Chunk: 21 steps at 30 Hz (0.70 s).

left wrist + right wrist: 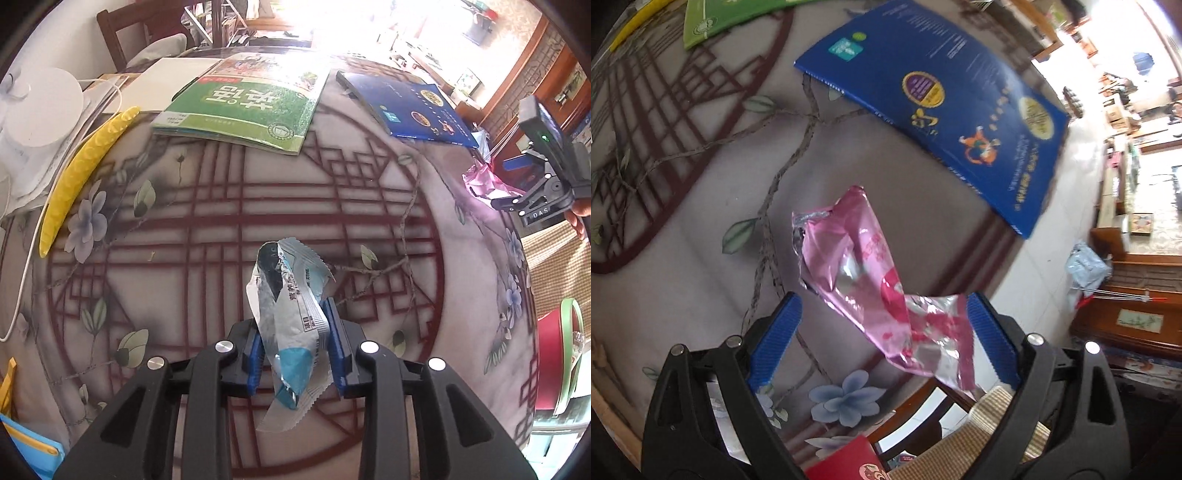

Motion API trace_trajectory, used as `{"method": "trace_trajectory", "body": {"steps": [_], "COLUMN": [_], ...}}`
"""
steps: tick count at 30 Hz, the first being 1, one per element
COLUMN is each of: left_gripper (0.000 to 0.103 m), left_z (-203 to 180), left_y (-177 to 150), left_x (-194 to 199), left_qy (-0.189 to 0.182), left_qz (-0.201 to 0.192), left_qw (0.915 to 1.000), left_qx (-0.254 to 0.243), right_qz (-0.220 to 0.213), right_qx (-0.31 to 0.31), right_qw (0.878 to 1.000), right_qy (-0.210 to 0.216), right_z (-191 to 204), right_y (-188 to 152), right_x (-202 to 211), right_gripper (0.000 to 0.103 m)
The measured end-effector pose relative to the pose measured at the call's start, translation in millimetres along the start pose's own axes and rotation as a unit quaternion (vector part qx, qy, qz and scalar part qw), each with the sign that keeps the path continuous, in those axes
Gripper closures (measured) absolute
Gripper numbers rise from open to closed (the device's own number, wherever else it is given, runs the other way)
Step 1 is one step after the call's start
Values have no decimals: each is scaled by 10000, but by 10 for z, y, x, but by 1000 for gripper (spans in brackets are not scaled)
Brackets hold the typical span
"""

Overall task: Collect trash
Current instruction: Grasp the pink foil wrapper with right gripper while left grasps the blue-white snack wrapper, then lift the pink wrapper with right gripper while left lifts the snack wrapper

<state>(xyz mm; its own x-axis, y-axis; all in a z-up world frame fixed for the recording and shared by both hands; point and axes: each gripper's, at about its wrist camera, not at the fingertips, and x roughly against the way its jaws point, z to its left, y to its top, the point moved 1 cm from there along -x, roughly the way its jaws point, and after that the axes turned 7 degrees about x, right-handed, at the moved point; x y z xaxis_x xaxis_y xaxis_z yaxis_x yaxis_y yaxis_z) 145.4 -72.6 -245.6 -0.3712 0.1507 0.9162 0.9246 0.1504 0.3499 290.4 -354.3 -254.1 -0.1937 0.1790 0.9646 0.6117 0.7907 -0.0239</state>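
- The left tongs [295, 354] point steeply down at the desk [369, 206]; their blue pads [255, 360] are pressed onto a crumpled silver-and-blue wrapper [291, 314] and pinch it at mid-length.
- The silver-and-blue wrapper stands roughly upright between the pads. Its torn top rises above the fingertips and its serrated lower end hangs below the pads. It sits over the middle of the desk, above the red lattice pattern.
- The right tongs [882, 332] stand spread wide, one blue pad [775, 339] on each side of a crumpled pink foil wrapper [879, 284].
- The pink foil wrapper lies near the right edge of the desk. One end of it reaches the right-hand pad; the left-hand pad stands clear of it. Whether that contact carries any pressure cannot be told.
- A blue booklet [945, 103] lies flat at the far right edge of the desk, just beyond the pink foil wrapper, with one corner over the edge.
- A green book [243, 107] lies at the far side of the desk, left of the blue booklet and apart from it.
- A yellow curved strip [81, 173] lies along the left edge of the desk, beside a white round object [40, 107] and a white cable [22, 280].
- In the left wrist view, the right tongs [517, 199] appear at the right edge of the desk, next to the pink foil wrapper [487, 181].
- A red-and-green round container [557, 358] sits below the right edge of the desk.
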Motion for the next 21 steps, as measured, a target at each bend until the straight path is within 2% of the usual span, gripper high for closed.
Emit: {"method": "trace_trajectory", "body": {"steps": [2, 3, 4, 5, 9, 13, 16, 18, 21], "left_gripper": [75, 75, 75, 75, 75, 75, 75, 75, 75], "left_z": [6, 5, 9, 6, 5, 6, 9, 13, 5], "left_y": [7, 10, 8, 4, 11, 30, 33, 30, 3], "left_x": [-31, -55, -67, -75, -64, 22, 110, 176, 313], "left_qy": [-11, 3, 20, 34, 114, 148, 155, 135, 105], "left_qz": [42, 64, 76, 80, 52, -96, -196, -269, -420], "left_qw": [10000, 10000, 9999, 9999, 9999, 9998, 9996, 9995, 9990], "left_qx": [64, 71, 71, 70, 93, 92, 99, 110, 83], "right_qz": [123, 176, 217, 219, -166, -711, -1186, -1506, -1944], "right_qx": [129, 178, 201, 215, 146, -396, -1151, -1655, -2048], "right_qw": [9998, 9996, 9994, 9993, 9997, 9964, 9845, 9700, 9519], "right_qy": [89, 136, 182, 194, 79, 223, 590, 955, 1190], "right_z": [-11, -11, -6, 3, 166, 451, 690, 885, 1248], "right_y": [46, 64, 78, 85, 57, -25, -133, -266, -396], "right_x": [-77, -109, -128, -127, 10, 282, 519, 671, 948], "right_gripper": [21, 35, 57, 68, 71, 71, 71, 71, 71]}}
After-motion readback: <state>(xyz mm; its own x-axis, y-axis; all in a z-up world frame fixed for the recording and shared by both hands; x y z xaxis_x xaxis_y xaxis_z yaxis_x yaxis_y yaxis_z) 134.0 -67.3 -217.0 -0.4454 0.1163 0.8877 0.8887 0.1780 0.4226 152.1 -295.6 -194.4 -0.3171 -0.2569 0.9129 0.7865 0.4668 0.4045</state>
